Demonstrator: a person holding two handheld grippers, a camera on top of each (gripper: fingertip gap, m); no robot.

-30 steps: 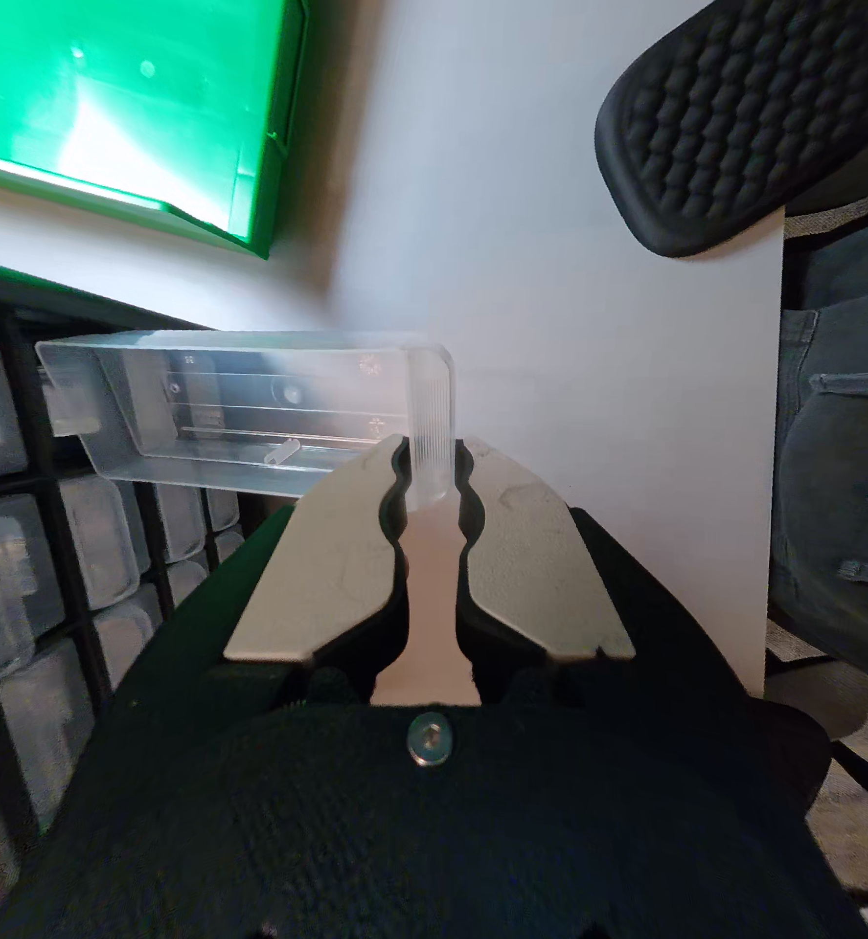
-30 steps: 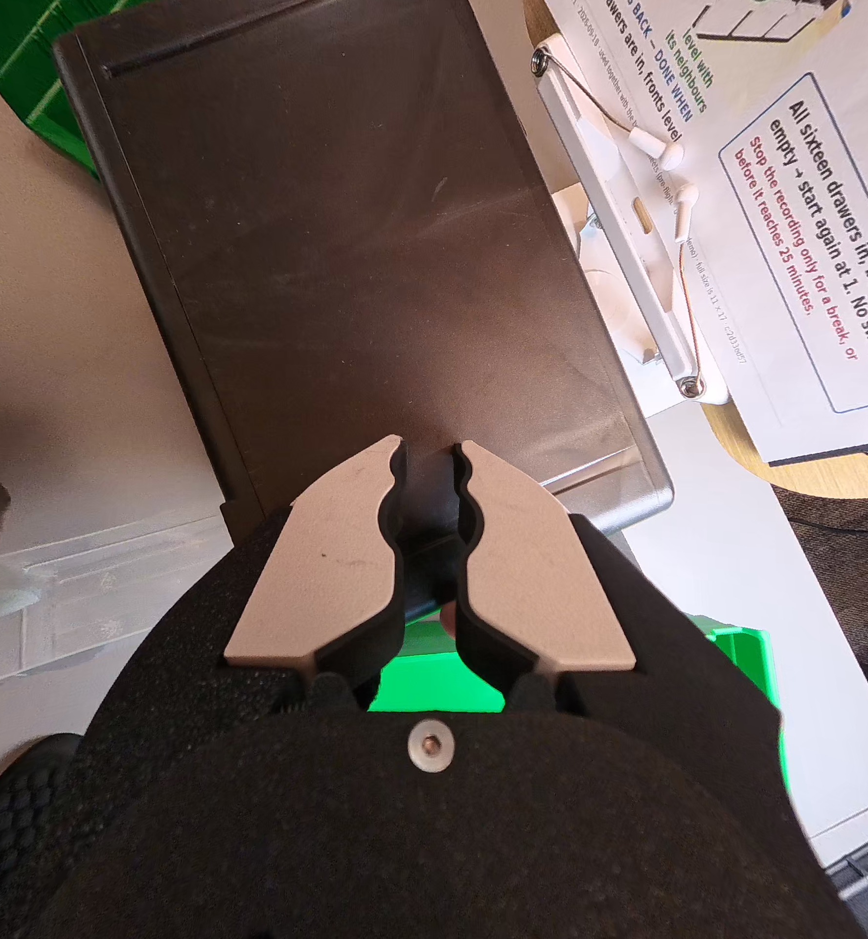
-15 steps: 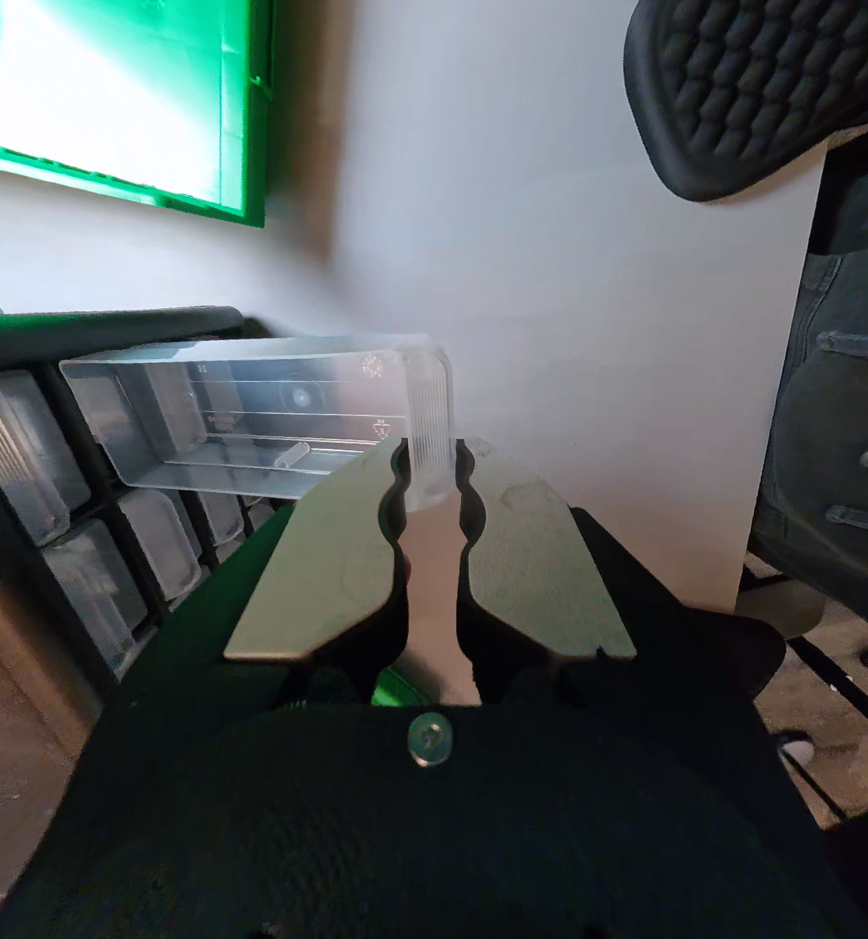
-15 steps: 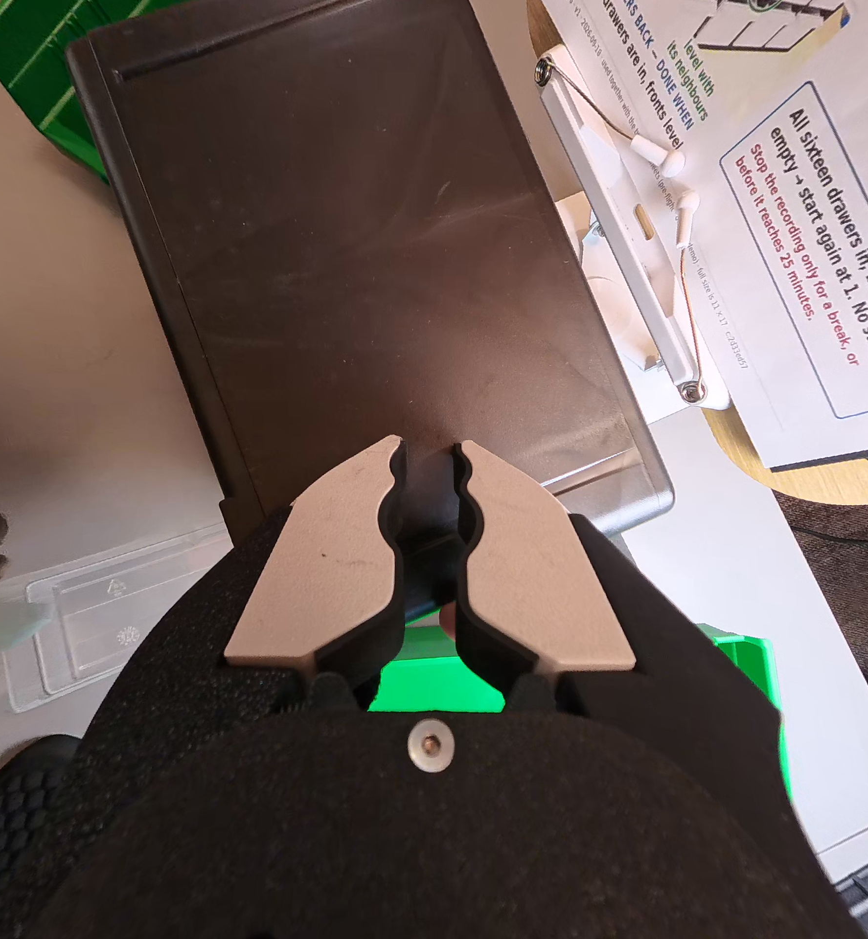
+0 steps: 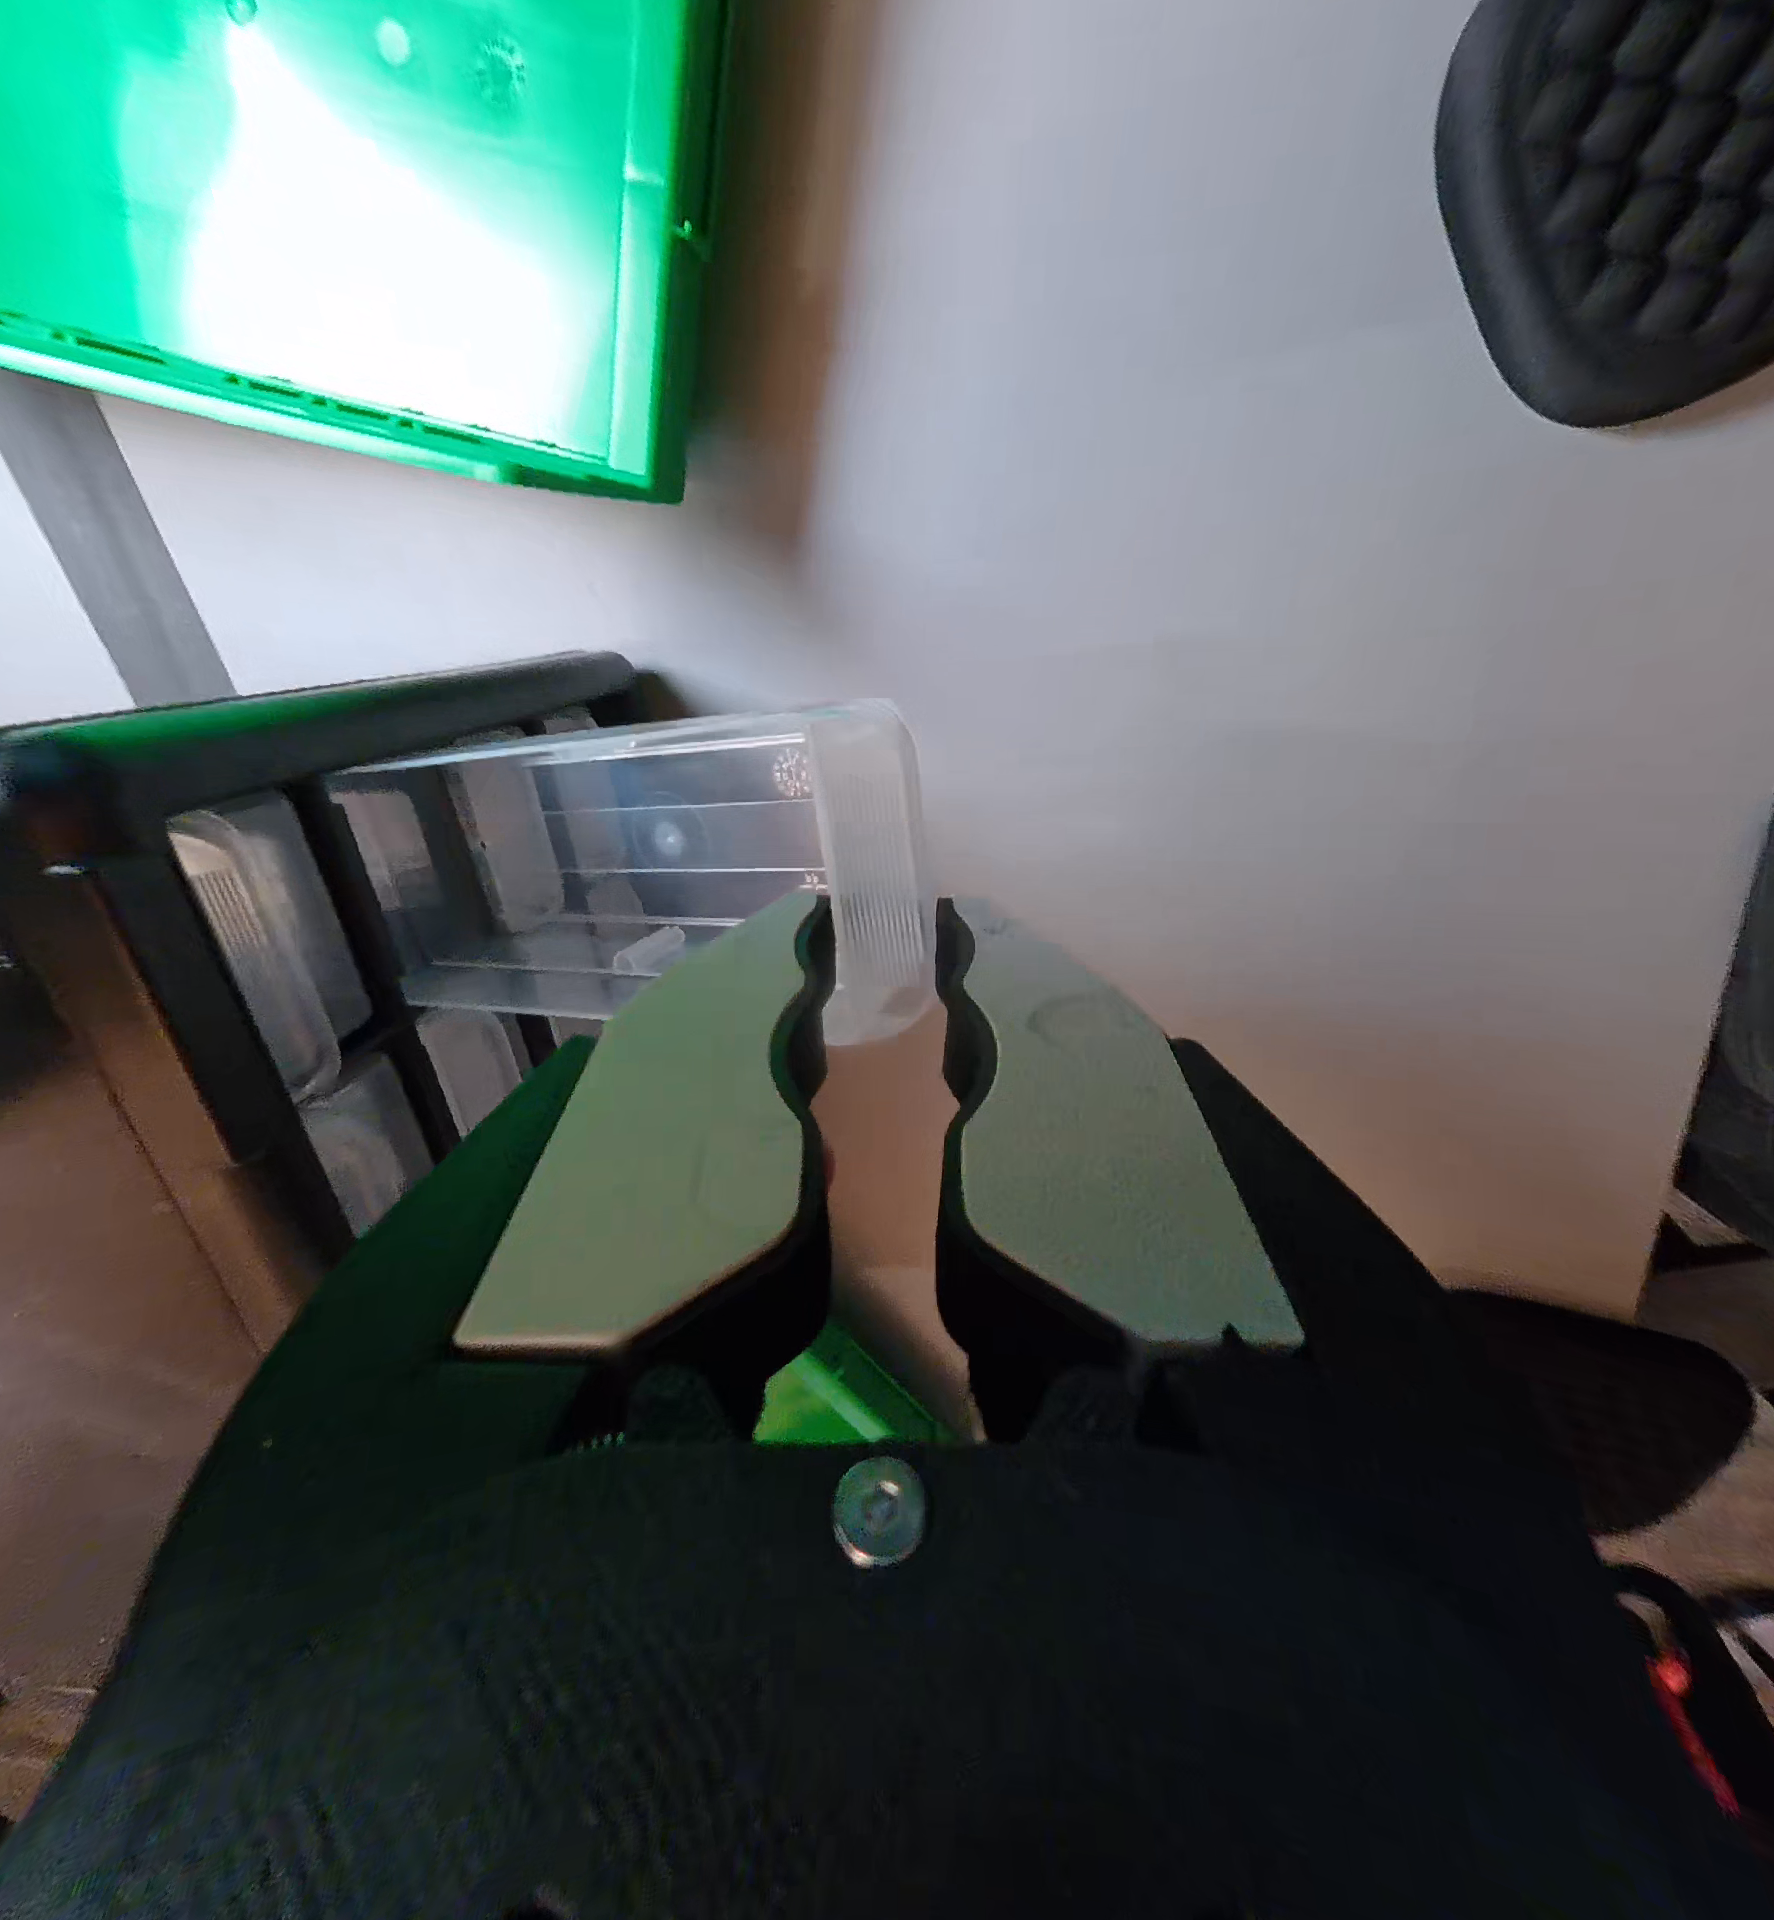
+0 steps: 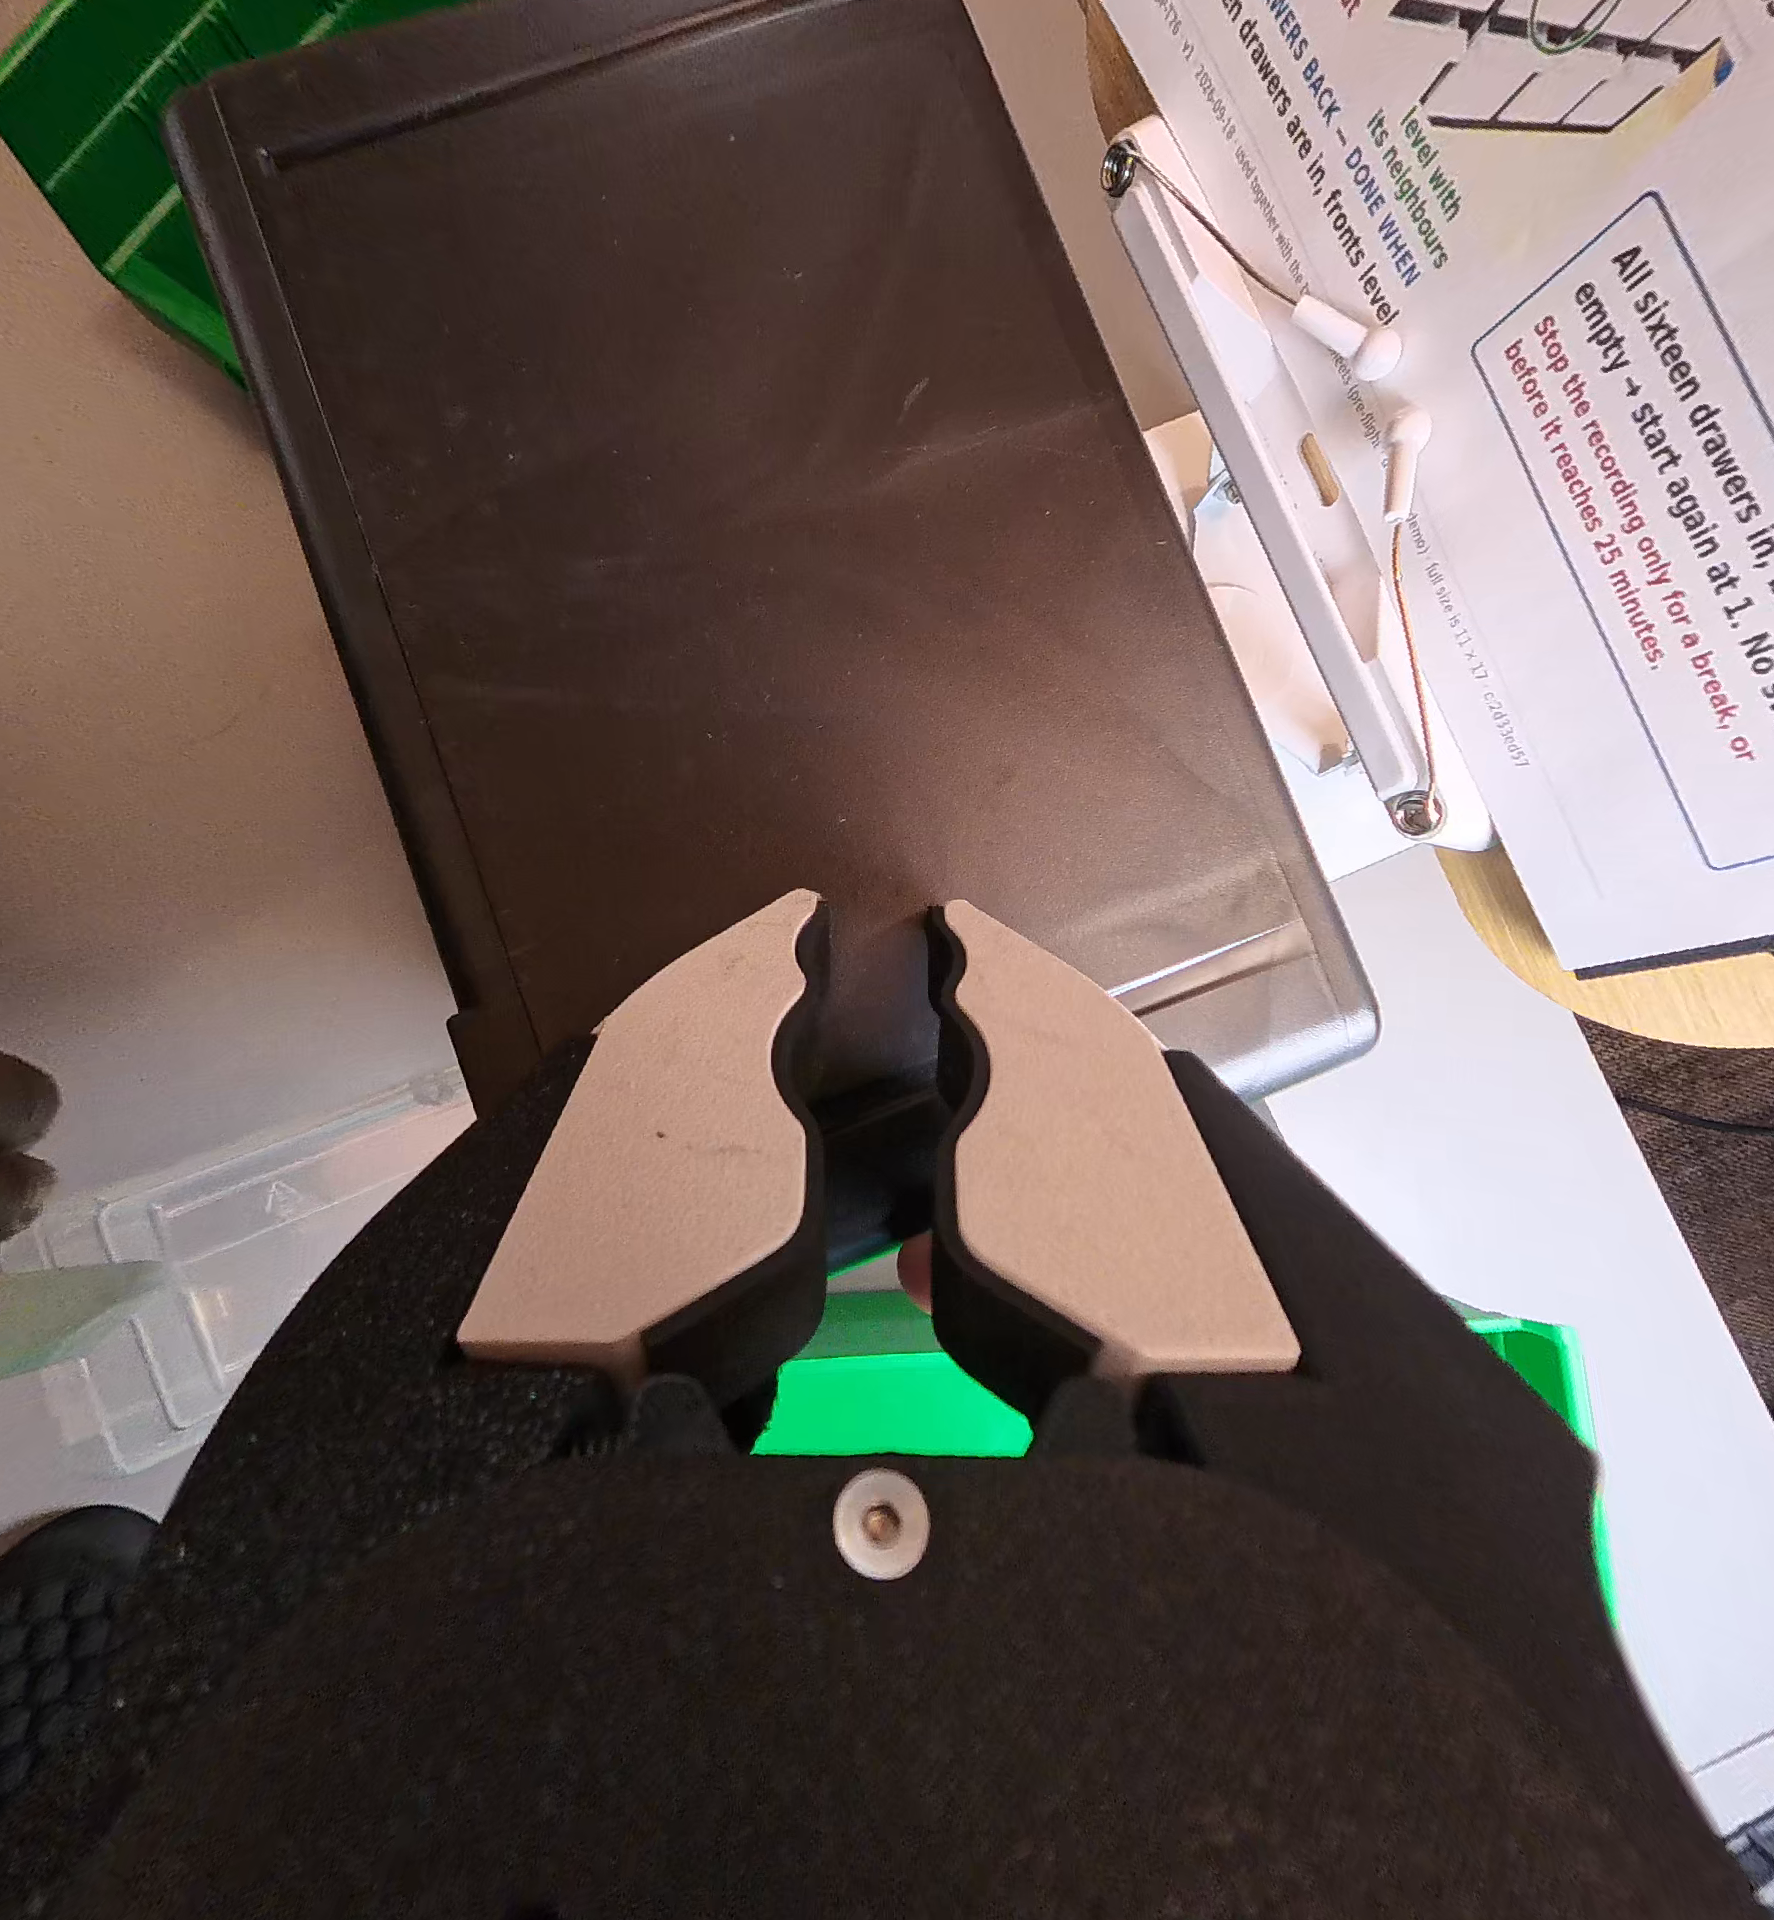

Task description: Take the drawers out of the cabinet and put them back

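My left gripper [image 5: 878,914] is shut on the ribbed front handle of a clear plastic drawer [image 5: 654,862]. It holds the drawer in the air just in front of the black cabinet [image 5: 239,748], whose face shows several clear drawers in their slots. In the right wrist view the same drawer [image 6: 187,1299] shows low on the left beside the cabinet's front. My right gripper [image 6: 875,914] lies over the cabinet's dark top [image 6: 706,520], its jaws nearly closed astride the front rim.
A green bin [image 5: 291,208] lies on the white table beyond the cabinet, and another green bin [image 6: 893,1392] shows under my right gripper. A printed sheet [image 6: 1641,416] and a white clip holder [image 6: 1278,520] lie to the right. A black chair armrest [image 5: 1641,187] is at the table edge.
My left gripper has carried the clear drawer toward the cabinet's face, which has come further into view. My right gripper has stayed on the cabinet's front rim.
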